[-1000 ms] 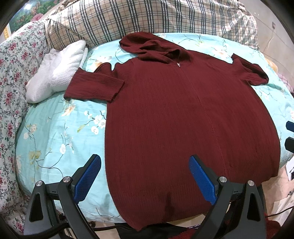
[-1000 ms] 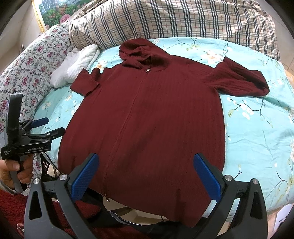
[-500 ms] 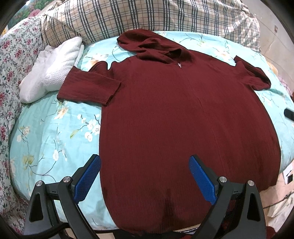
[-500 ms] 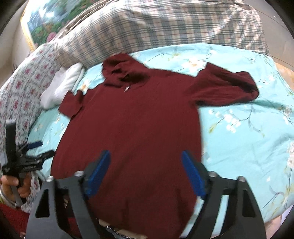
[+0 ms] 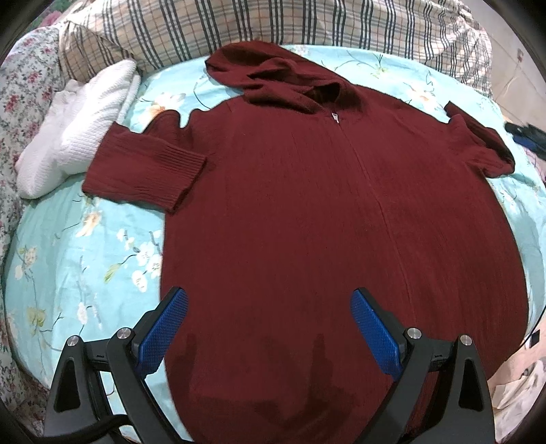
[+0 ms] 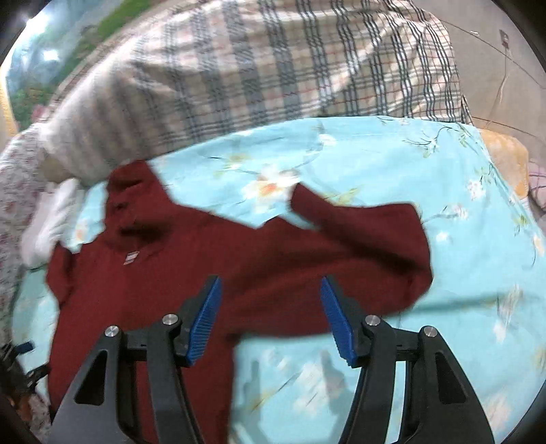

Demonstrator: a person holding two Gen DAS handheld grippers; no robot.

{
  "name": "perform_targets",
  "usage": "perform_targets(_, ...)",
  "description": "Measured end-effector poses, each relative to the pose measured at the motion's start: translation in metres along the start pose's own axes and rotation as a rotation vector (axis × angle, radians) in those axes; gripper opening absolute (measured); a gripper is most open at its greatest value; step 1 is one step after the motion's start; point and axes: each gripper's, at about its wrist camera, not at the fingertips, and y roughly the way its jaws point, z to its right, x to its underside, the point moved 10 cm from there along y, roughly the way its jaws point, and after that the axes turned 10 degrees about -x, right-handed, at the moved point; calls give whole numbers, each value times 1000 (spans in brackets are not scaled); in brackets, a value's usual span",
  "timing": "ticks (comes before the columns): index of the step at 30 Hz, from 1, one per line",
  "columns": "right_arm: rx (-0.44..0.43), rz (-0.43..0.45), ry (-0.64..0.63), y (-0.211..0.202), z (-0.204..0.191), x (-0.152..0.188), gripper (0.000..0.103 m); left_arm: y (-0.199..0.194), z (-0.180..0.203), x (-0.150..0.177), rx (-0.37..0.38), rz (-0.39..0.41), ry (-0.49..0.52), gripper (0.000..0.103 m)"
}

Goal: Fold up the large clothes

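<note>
A dark red hooded knit garment (image 5: pixel 324 222) lies spread flat, zip side up, on a light blue flowered bedsheet (image 5: pixel 85 246). Its hood (image 5: pixel 273 78) points to the far side. One sleeve (image 5: pixel 143 170) lies folded at the left, the other sleeve (image 6: pixel 368 239) at the right. My left gripper (image 5: pixel 269 317) hovers open over the lower hem with nothing between its blue pads. My right gripper (image 6: pixel 271 307) hangs above the right sleeve and armpit area; its jaws are closing, with no cloth between the pads. The right view is blurred by motion.
A plaid pillow (image 5: pixel 307 27) lies along the far edge of the bed. A white knit bundle (image 5: pixel 75 123) sits by the left sleeve. Flowered bedding (image 5: pixel 20 85) borders the left side. The other gripper (image 5: pixel 525 136) shows at the right edge of the left wrist view.
My right gripper swept right and forward from the hem to above the right sleeve while its jaws narrowed. My left gripper shifted right over the hem and stayed open.
</note>
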Motion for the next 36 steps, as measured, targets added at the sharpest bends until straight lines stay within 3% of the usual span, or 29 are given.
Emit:
perform_targets(5,87,-50,-39,58,39,-29,61,22,11,-9,11,-48,8,97)
perform_targets(10,118,-141,-49,101,65,-27,58,47,20,-16,27,-98,2,97)
perform_targets(11,122,-150,-47,105,69,-27,51,51,22,-18,29,-103,2,97)
perform_targets(12,112,-154,-25,107,73,-27,24,55,24,-20,34,-106,0,97)
perform_targets(13,102,-147,-4,106,75,-28,11,58,25,-22,40,-110,-3,97)
perform_targets(17,63,-86,22,89,63,-37,8,67,26,-29,60,-114,-22,97)
perform_targets(19,6,-54,36,77,42,-40,8,67,25,-29,73,-113,-33,97)
perform_targets(21,-105,-37,65,71,9,-41,8,67,22,-30,85,-105,-47,97)
perform_targets(25,-335,-31,82,71,-80,-33,8,64,12,-29,109,-93,-80,97)
perform_targets(28,-511,-78,87,85,-157,-15,8,60,1,-28,142,-81,-113,97)
perform_targets(32,-638,-160,48,116,-250,14,8,55,-15,-24,186,-69,-163,97)
perform_targets(36,-713,-214,20,135,-307,38,8,54,-29,-21,226,-63,-206,97)
